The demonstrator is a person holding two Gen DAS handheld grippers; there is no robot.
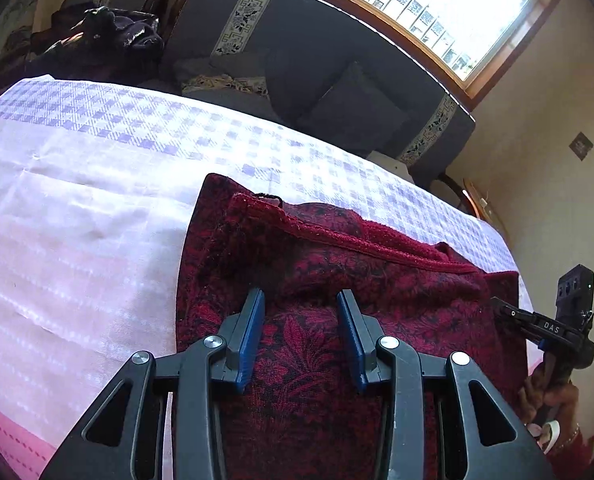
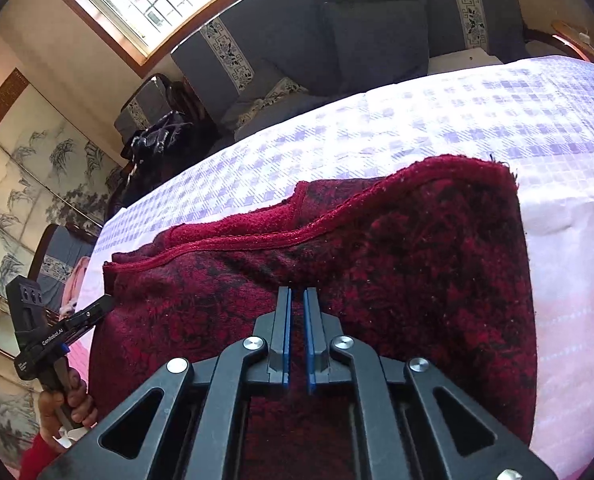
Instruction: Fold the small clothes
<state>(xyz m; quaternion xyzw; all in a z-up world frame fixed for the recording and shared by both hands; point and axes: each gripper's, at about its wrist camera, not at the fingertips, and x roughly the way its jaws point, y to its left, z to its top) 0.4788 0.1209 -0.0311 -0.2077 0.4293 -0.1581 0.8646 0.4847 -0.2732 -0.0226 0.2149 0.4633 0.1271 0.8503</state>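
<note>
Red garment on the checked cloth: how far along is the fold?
Done: the red garment already lies doubled on the checked cloth, one hemmed edge over a lower layer. In hand: the right gripper is nearly shut, with fabric in the gap; whether it grips is unclear. The left gripper is open above the cloth. Left: further folds and flattening.

A checked lilac-and-white tablecloth (image 1: 97, 168) covers the table, bearing the dark-red garment (image 1: 337, 280).
</note>
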